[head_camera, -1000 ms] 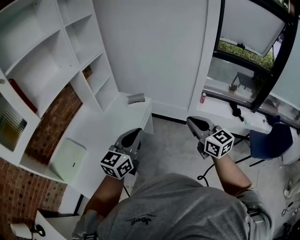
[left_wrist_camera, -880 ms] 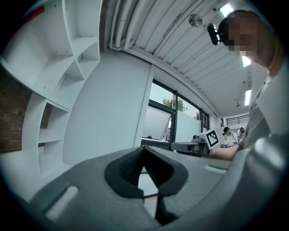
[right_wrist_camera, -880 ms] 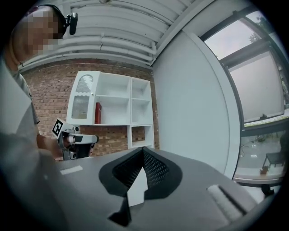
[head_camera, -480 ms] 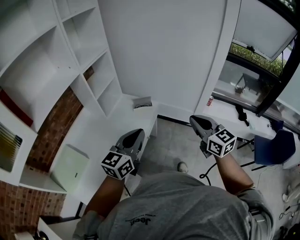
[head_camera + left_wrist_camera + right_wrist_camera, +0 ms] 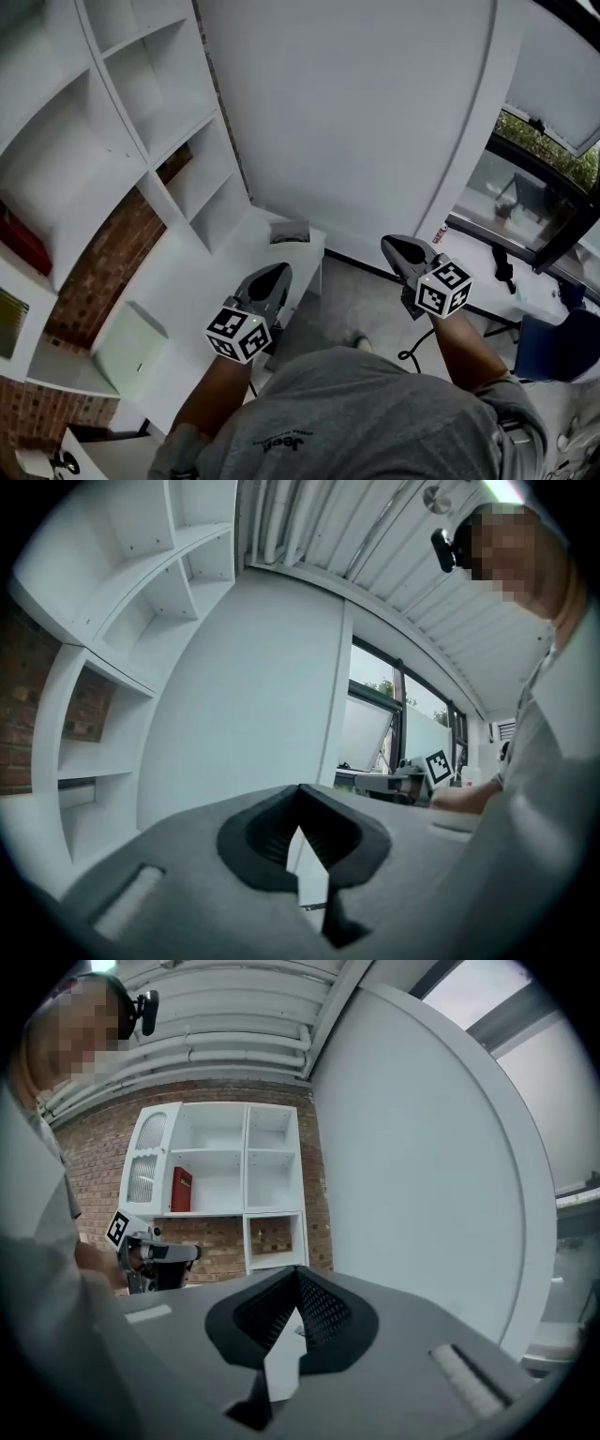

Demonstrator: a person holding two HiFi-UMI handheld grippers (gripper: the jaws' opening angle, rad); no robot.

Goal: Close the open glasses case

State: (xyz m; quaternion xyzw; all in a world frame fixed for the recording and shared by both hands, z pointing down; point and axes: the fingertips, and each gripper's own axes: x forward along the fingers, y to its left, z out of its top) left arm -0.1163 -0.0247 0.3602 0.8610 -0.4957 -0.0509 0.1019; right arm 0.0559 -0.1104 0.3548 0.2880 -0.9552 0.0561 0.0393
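Glasses case [image 5: 289, 232]: a small dark object just left of the head view's centre. It lies at the far end of a white counter [image 5: 202, 281], close to the white wall. It is too small in the frame to tell how its lid stands. Neither gripper touches it; both are well apart from it.

Left gripper [image 5: 270, 275]: lower centre-left of the head view, over the counter's near edge, with its marker cube [image 5: 239, 334] below it. In the left gripper view its 2 jaws are pressed together with nothing between them.

Right gripper [image 5: 397, 247]: right of centre in the head view, over the grey floor [image 5: 361, 300], with its cube [image 5: 442, 288] towards the wrist. The right gripper view shows its 2 jaws clenched and empty.

Surroundings: white shelving [image 5: 131, 112] fills the upper left, with a brick wall [image 5: 98, 267] behind it. A pale box [image 5: 131, 343] sits on the counter at lower left. A window [image 5: 539, 183] occupies the right edge. The person's grey shirt [image 5: 347, 422] fills the bottom centre.
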